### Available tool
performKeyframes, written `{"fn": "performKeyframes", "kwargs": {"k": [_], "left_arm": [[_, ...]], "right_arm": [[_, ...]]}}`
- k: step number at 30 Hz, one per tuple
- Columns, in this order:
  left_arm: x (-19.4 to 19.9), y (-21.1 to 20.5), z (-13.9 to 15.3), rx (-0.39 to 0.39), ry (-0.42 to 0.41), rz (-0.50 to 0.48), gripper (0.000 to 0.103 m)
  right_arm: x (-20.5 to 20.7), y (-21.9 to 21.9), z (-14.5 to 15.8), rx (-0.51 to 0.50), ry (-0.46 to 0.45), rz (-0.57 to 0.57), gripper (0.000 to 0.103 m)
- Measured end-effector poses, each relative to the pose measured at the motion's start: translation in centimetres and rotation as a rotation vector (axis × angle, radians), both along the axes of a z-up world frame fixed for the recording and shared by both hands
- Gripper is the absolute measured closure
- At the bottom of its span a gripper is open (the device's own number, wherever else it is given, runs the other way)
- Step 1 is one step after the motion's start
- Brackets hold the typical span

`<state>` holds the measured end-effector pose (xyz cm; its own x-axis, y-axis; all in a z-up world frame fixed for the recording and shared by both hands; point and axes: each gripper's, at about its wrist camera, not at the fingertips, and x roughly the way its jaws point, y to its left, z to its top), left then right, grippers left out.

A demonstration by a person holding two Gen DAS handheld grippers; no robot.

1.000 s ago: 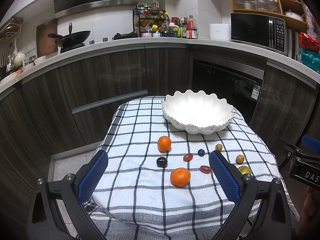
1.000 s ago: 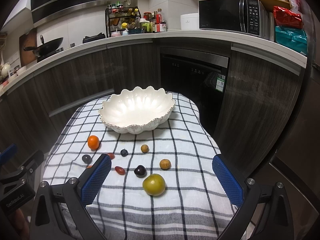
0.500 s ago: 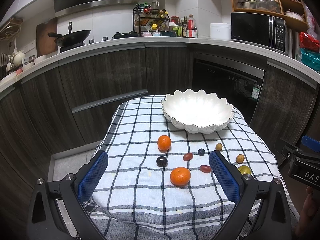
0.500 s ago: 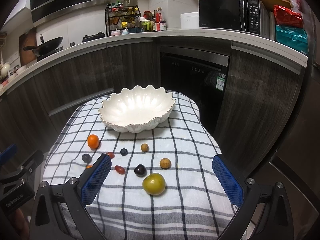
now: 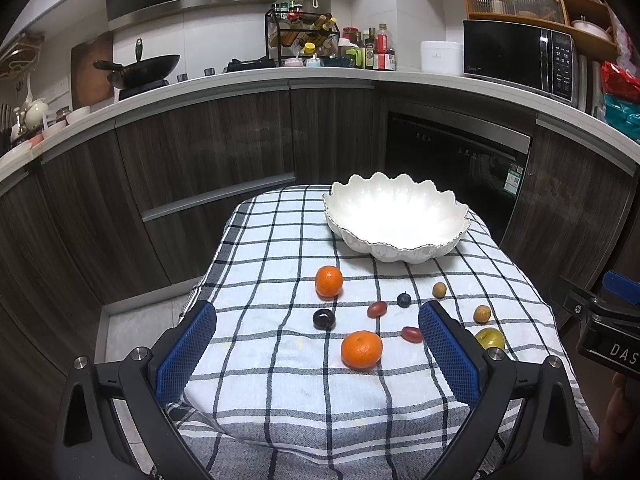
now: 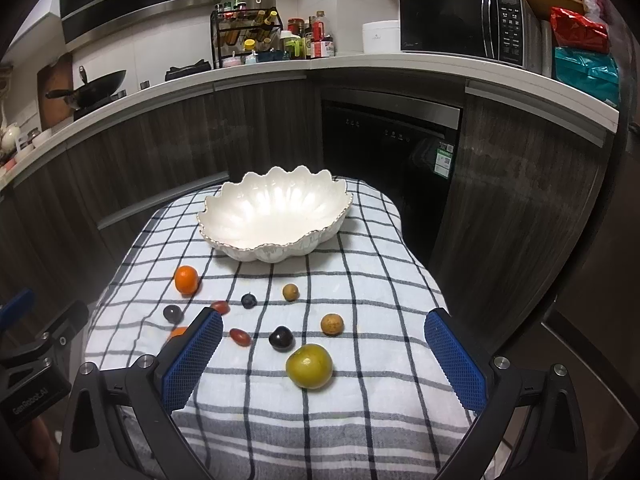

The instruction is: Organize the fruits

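Note:
A white scalloped bowl (image 5: 396, 220) stands empty at the far end of a checked tablecloth (image 5: 272, 380); it also shows in the right wrist view (image 6: 276, 216). Loose fruit lies in front of it: two oranges (image 5: 361, 349) (image 5: 328, 281), a dark plum (image 5: 323, 318), red dates (image 5: 377, 309), a blue berry (image 5: 404, 299), small brown fruits (image 6: 332, 324) and a green fruit (image 6: 309, 365). My left gripper (image 5: 318, 352) is open above the near orange. My right gripper (image 6: 322, 360) is open above the green fruit.
The small table stands in a kitchen corner with dark cabinets and a dishwasher (image 6: 384, 148) behind it. A counter carries a microwave (image 5: 520, 58), a spice rack (image 5: 302, 40) and a wok (image 5: 138, 68). The floor (image 5: 132, 328) lies left of the table.

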<state>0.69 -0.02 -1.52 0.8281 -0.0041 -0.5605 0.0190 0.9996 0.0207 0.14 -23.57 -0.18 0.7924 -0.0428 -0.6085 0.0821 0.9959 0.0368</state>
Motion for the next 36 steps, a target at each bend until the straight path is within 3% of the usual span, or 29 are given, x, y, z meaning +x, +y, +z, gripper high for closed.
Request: {"fn": "performKeyframes", "kwargs": {"k": [16,36], "left_arm": [[2.1,0.0,-1.1,0.004,0.105,-0.002,0.0],[6.7,-1.1,-5.6,0.03,0.297,-0.056,0.0]], "right_arm": [[2.1,0.2,-1.8,0.01,0.089,0.008,0.001],[5.9,0.3,-5.8,0.017,0.244,0.025,0.001]]}}
